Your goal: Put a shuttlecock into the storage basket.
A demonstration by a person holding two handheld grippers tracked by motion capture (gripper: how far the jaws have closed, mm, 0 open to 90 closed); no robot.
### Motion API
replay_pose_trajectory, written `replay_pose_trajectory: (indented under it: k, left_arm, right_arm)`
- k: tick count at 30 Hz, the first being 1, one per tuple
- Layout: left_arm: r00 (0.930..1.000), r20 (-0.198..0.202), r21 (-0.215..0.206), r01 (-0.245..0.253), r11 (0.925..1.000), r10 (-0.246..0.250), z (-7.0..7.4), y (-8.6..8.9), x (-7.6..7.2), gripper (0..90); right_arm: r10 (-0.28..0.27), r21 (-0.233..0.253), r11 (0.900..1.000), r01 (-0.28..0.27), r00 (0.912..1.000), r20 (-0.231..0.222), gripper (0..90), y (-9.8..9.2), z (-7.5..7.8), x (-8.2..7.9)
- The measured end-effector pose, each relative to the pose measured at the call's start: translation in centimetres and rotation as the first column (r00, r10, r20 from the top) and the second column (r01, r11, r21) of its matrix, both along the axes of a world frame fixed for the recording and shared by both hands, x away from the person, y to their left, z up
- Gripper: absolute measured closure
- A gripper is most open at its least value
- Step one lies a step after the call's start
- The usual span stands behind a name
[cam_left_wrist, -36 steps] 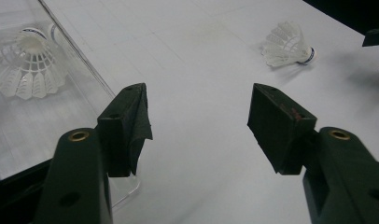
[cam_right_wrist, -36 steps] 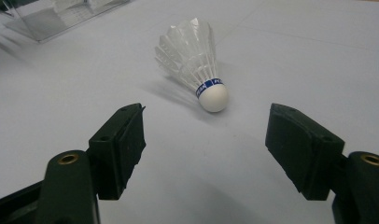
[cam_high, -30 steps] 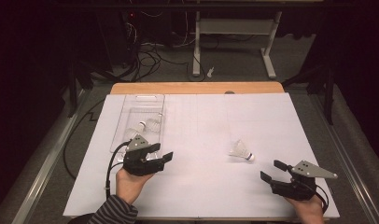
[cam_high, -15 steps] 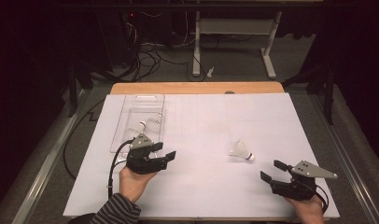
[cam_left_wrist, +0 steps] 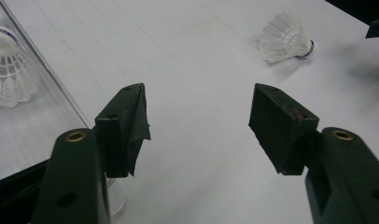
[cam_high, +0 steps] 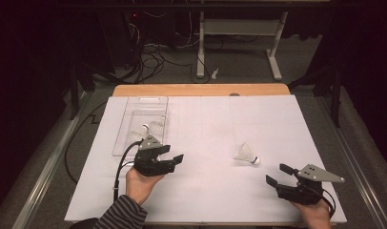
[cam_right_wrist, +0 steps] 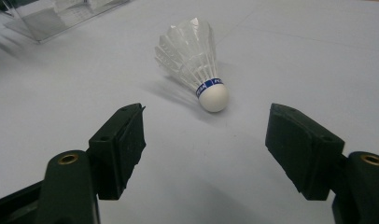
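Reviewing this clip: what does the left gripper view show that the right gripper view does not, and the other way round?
Left gripper view alone: a shuttlecock inside the tray, seen through the clear tray wall, and the left hand-held gripper with its jaws apart and nothing between them.
Right gripper view alone: the blue band and white cork tip of the loose shuttlecock close up, and the right hand-held gripper open just short of it.
Both: the loose shuttlecock lying on its side on the white table sheet, and part of the clear tray.

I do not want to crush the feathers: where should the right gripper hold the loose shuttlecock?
Grip the shuttlecock by its round cork tip, probably from the near side, where the open right gripper faces it: it lies on its side, tip toward the jaws.
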State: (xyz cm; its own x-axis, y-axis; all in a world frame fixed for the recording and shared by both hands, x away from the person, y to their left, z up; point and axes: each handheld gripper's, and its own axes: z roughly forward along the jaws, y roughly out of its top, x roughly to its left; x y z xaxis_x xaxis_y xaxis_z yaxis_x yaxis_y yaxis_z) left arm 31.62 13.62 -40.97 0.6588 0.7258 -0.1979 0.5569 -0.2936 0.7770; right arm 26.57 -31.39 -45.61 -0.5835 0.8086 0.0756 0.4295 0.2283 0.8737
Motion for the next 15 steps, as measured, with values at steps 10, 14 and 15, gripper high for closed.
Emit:
replay_pose_trajectory:
  k: [10,14,15]
  left_arm:
    - [0.9998,0.004,0.040,0.018,0.9990,-0.019,0.1,-0.8,0.4,37.0]
    - [0.9996,-0.003,0.044,0.028,0.9986,-0.028,0.2,-1.1,0.6,37.4]
    - [0.9995,-0.002,0.045,0.030,0.9985,-0.030,0.2,-1.2,0.6,37.4]
  right_arm:
    - [0.003,-0.002,1.000,-0.003,1.0000,0.001,29.0,0.0,0.0,0.0]
    - [0.003,-0.001,1.000,-0.003,1.0000,-0.002,28.9,0.0,0.0,0.0]
    - [0.004,-0.001,1.000,-0.004,1.0000,-0.002,28.9,0.0,0.0,0.0]
